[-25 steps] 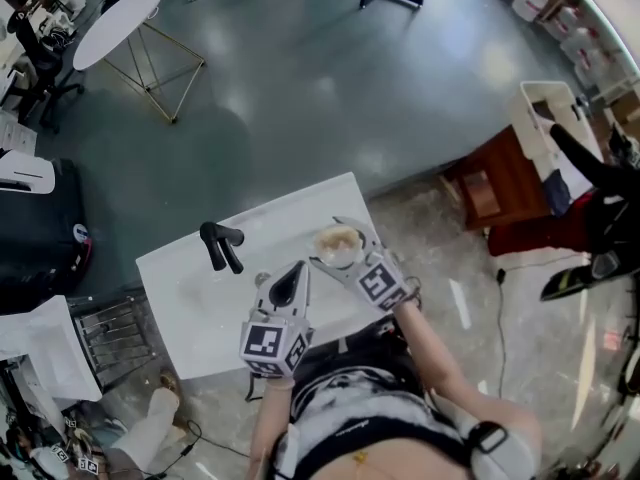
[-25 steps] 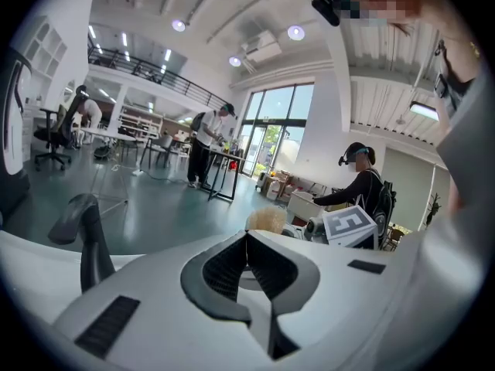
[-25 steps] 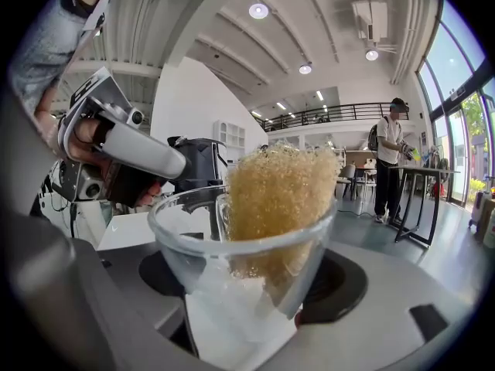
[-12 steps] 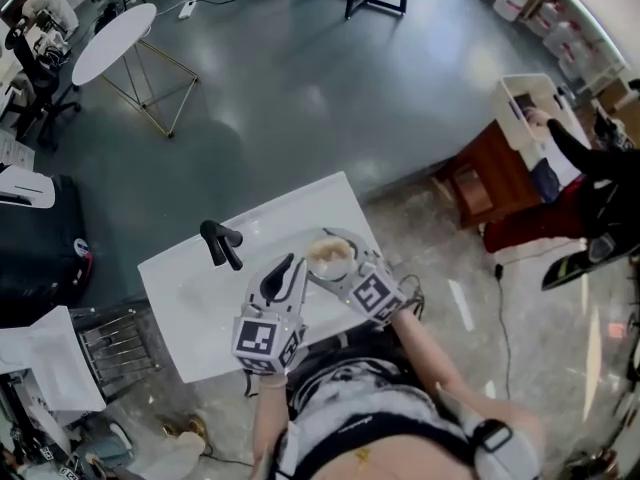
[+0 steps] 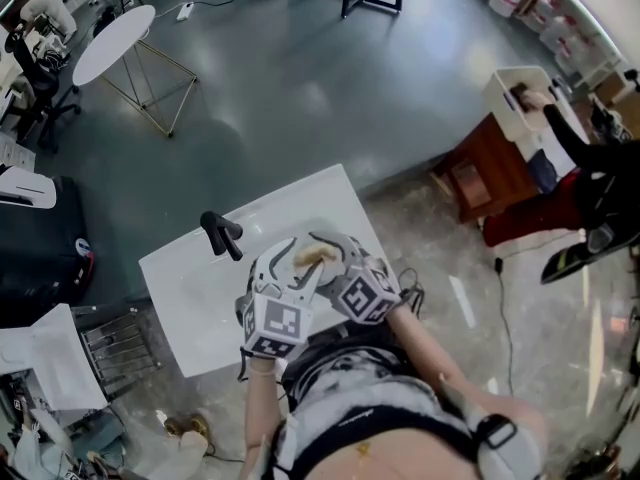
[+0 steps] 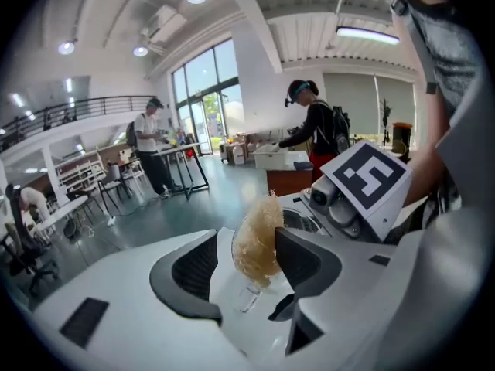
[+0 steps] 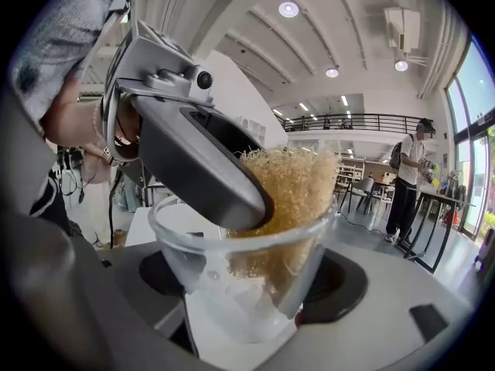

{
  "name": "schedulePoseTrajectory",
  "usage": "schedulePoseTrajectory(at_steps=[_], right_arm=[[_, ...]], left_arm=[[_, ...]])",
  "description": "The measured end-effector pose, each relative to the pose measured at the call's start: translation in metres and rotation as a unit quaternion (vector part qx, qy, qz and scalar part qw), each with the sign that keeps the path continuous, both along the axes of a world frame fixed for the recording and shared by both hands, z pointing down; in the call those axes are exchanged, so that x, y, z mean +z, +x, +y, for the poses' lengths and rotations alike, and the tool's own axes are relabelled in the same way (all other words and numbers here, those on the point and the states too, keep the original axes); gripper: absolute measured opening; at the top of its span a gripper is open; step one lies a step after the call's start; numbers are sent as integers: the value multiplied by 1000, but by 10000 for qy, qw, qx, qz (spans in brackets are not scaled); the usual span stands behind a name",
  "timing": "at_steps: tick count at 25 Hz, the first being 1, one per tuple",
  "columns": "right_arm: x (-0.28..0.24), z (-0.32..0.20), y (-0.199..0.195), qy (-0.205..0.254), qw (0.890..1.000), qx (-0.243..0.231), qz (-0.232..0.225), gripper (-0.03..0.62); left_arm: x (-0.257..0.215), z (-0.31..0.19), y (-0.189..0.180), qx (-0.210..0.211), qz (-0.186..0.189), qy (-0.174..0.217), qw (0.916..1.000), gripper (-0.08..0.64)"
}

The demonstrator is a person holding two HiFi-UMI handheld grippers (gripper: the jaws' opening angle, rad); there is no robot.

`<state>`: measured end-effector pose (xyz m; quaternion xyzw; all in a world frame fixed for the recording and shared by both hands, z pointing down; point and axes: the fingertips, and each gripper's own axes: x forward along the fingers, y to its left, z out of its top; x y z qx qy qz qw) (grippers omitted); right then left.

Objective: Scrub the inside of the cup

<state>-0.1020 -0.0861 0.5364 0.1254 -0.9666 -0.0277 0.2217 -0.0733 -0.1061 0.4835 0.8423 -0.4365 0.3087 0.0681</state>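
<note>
Now right gripper [image 7: 251, 283] clamped on glass cup [image 7: 197, 246], left gripper [image 6: 244, 273] just opened, scrubber [image 6: 259, 238] between.

The person wears a black-and-white patterned top [image 5: 350, 408] and a dark arm band [image 5: 487, 434], lower right. The left hand-held gripper [image 5: 287, 265] and right hand-held gripper [image 5: 330, 248] have pale grey shells, dark pads and black-and-white marker cubes.

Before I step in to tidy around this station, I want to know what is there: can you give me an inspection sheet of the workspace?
Surface: white counter, with a black tap.
Job's things: clear cup with a tan scrubber inside, held above the counter.
Clutter: nothing seen.
Grippers: right gripper shut on the cup; left gripper open, jaws just been opening, scrubber between them.
Cables: one cable on the floor at right.
Surroundings: round table, wire rack, people at benches.
</note>
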Motion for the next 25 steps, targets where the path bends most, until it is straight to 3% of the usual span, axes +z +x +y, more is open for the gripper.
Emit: schedulePoseTrajectory(at_steps=[6, 10, 17, 25], right_arm=[[3, 19, -7, 181, 9993, -293, 163, 393], [4, 27, -10, 277, 9983, -416, 299, 393], [8, 27, -8, 290, 9985, -332, 325, 393], [11, 26, 3, 166, 9992, -108, 357, 393]], left_arm=[[16, 5, 3, 488, -1025, -231, 9933, 256], [20, 8, 4, 665, -1528, -147, 9859, 250], [12, 10, 3, 632, -1767, 80, 9822, 178], [-12, 19, 8, 503, -1475, 302, 9873, 137]])
